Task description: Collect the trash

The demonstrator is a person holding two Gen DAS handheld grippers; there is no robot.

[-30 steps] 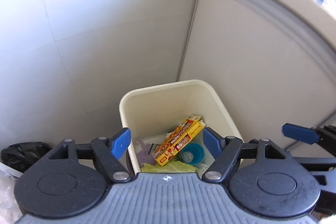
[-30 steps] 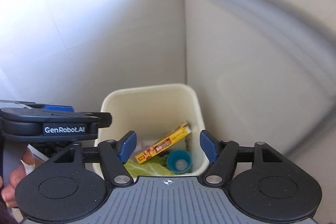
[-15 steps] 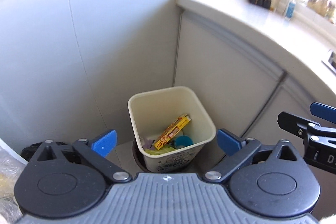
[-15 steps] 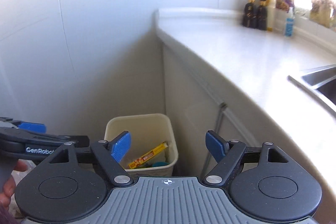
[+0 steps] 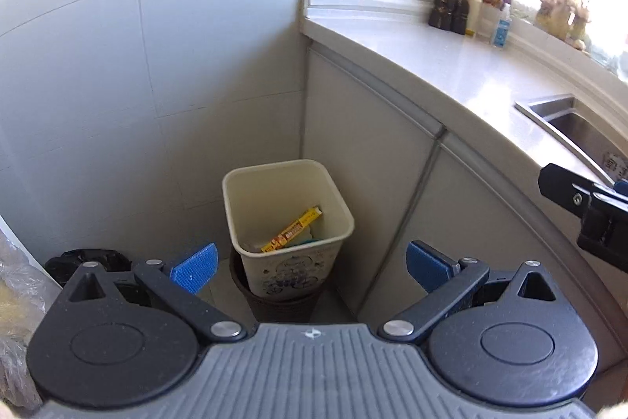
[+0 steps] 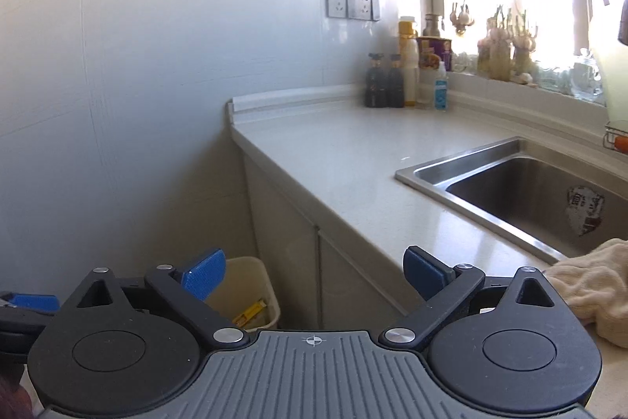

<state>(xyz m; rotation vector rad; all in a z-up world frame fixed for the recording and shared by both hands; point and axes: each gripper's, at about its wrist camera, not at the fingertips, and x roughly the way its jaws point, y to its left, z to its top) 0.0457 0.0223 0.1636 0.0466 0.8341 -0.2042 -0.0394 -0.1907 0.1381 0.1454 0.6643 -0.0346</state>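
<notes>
Lying in the bin (image 5: 235,199), the trash (image 5: 292,234) is already collected; both the left gripper (image 5: 310,266) and the right gripper (image 6: 314,271) have just been opened wide and are empty.

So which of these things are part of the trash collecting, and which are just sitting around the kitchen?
Part of the job:
- cream bin
- yellow box inside it
- left gripper, open
- right gripper, open

Just sitting around:
- dark bottles
- sink
- cloth
- wall sockets

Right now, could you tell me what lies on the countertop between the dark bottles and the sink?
Nothing: in the right wrist view the countertop is bare between the dark bottles and the sink.
</notes>
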